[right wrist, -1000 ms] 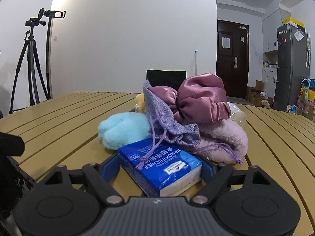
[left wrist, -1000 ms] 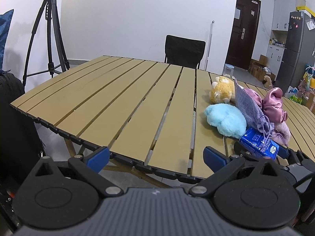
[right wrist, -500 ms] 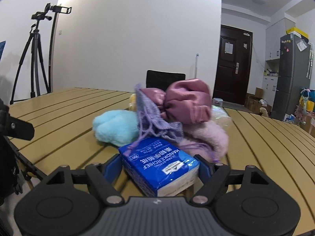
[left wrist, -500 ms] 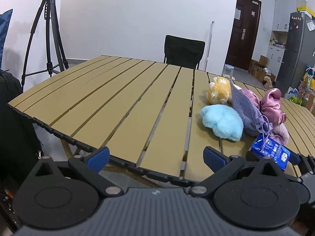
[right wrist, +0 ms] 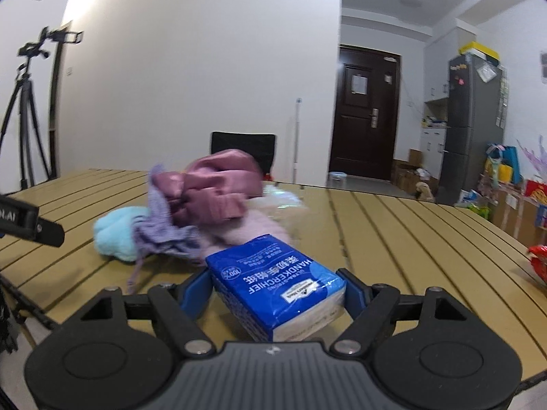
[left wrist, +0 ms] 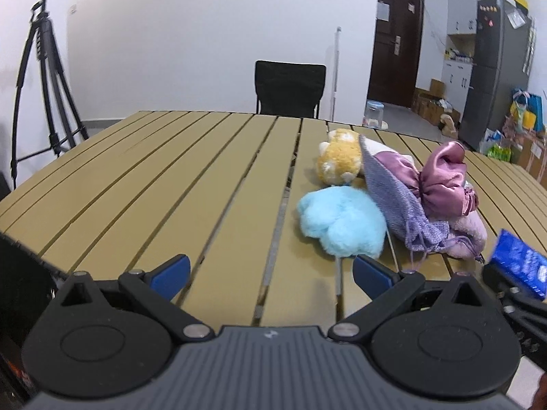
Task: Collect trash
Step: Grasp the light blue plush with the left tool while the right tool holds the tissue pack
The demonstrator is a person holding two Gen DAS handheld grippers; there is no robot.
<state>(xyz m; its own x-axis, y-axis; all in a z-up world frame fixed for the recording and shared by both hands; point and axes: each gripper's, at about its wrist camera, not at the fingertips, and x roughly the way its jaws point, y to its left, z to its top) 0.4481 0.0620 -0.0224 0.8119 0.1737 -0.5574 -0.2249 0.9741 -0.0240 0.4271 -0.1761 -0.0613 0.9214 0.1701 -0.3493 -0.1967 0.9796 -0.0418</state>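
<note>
My right gripper (right wrist: pixel 277 285) is shut on a blue tissue pack (right wrist: pixel 273 282) and holds it above the near part of the slatted table (right wrist: pixel 393 232). The pack also shows at the right edge of the left wrist view (left wrist: pixel 518 264). My left gripper (left wrist: pixel 271 271) is open and empty over the table's near edge, left of a light blue plush (left wrist: pixel 342 225). A pile sits beyond: a yellow plush (left wrist: pixel 340 161), a purple drawstring pouch (left wrist: pixel 393 201), a pink satin pouch (left wrist: pixel 441 181) and a pink plush (left wrist: pixel 468 234). A clear wrapper (right wrist: pixel 283 201) lies behind the pile.
A red snack bag (right wrist: pixel 538 261) lies at the table's right edge. A black chair (left wrist: pixel 289 87) stands behind the table. A tripod (left wrist: pixel 41 78) stands at the left. A fridge (left wrist: pixel 495 68) and boxes are at the far right.
My right gripper has lifted the tissue pack up and to the right, away from the pile. My left gripper has moved forward over the table toward the blue plush.
</note>
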